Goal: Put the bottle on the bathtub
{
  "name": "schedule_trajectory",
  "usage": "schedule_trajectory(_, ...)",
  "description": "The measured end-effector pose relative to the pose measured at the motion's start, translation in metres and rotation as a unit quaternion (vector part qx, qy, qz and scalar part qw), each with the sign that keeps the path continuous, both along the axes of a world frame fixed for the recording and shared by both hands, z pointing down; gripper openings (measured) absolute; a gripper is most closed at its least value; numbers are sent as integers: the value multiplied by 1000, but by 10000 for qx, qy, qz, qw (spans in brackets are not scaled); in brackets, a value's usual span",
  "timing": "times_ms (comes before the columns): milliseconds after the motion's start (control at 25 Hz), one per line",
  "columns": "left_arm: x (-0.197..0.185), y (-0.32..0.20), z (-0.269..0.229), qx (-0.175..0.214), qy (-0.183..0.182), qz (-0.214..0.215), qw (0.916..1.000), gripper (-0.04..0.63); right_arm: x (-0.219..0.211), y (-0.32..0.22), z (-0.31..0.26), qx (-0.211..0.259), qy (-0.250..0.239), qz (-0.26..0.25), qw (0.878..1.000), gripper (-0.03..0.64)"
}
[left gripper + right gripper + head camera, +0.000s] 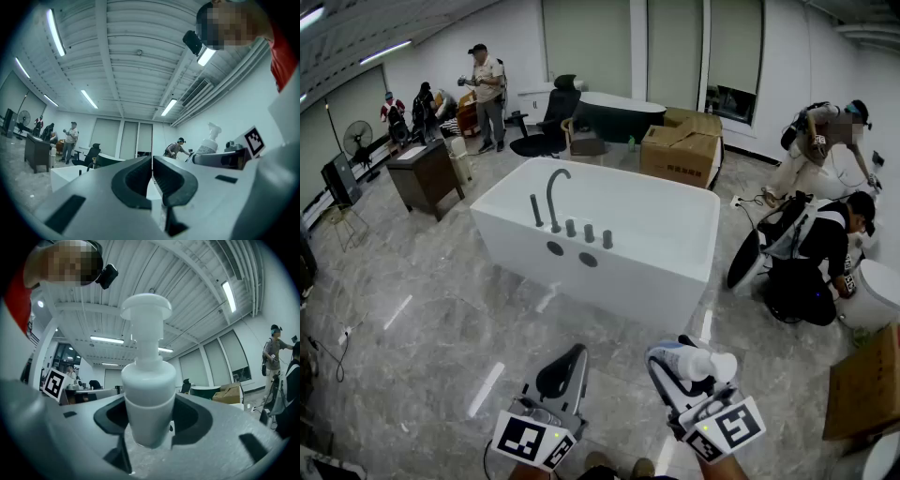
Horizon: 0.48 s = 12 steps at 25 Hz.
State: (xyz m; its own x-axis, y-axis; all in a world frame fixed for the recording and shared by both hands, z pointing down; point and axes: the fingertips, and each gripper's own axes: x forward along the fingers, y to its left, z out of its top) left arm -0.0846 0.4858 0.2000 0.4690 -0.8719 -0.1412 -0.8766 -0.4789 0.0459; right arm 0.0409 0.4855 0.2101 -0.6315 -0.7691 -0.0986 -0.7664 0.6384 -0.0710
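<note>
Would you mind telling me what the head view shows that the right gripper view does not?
Only the head view: the inside of the white bathtub with its dark faucet, and the left gripper. Only the right gripper view: both jaws closed on the sides of the bottle, and the wearer's head camera. Both: the bottle in the right gripper, and a cardboard box behind.

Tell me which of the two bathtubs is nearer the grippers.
The white bathtub with the grey faucet, straight ahead on the open floor; the dark bathtub stands far behind it.
</note>
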Motion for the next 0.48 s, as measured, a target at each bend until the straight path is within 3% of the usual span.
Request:
schedule_trajectory(280,-15,-5,8,-6,23,26,10000,14,-10,-5,4,-15,-74,80,9999,238)
schedule_trajectory(480,-46,-10,8,16,-50,39,10000,14,-28,-18,6,-139,-66,211,9997,238)
